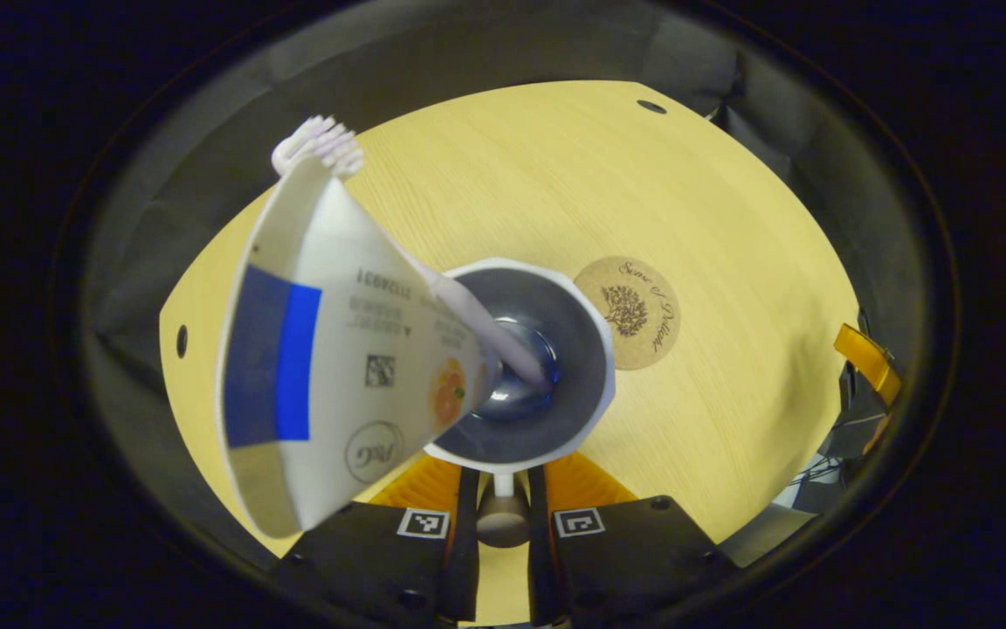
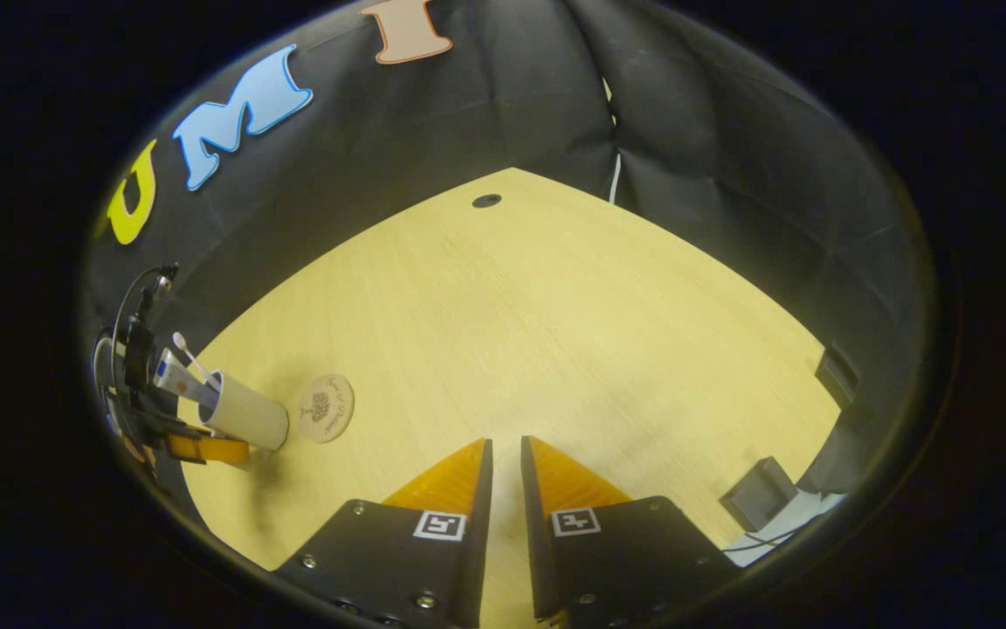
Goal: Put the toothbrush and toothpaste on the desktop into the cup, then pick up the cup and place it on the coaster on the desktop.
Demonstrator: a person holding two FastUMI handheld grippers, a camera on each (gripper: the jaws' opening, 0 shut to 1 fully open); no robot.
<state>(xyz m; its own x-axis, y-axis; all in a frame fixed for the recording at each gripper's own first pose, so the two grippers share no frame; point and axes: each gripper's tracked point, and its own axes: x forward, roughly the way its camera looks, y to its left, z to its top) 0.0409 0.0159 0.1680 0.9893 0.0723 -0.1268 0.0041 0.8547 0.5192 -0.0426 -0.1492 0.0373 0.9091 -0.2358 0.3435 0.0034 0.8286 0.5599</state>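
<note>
In the left gripper view we looked straight down into the cup point(image 1: 525, 362), a white cup with a dark inside, held just ahead of the left gripper point(image 1: 503, 489). Its two fingers lay against the cup's near side, one on each side of a narrow gap, and we judged them clamped on the cup. The toothpaste point(image 1: 328, 349), a white tube with a blue band, stood in the cup and leaned out to the left, its flat crimped end nearest the camera. The toothbrush point(image 1: 477, 319) stood in the cup too, its pale handle running from the cup's bottom up and left behind the tube, with the bristle head showing past the tube's far edge. The round cork coaster point(image 1: 628, 312) lay on the wooden desktop point(image 1: 555, 175) just right of the cup; whether the cup touched the desktop we could not tell.

In the right gripper view the right gripper point(image 2: 503, 463) hung over bare desktop, jaws nearly together with a thin slit between them and nothing held. Far to the left we saw the cup point(image 2: 245, 415) in the left gripper point(image 2: 202, 447), with the coaster point(image 2: 326, 408) just beside it.
</note>
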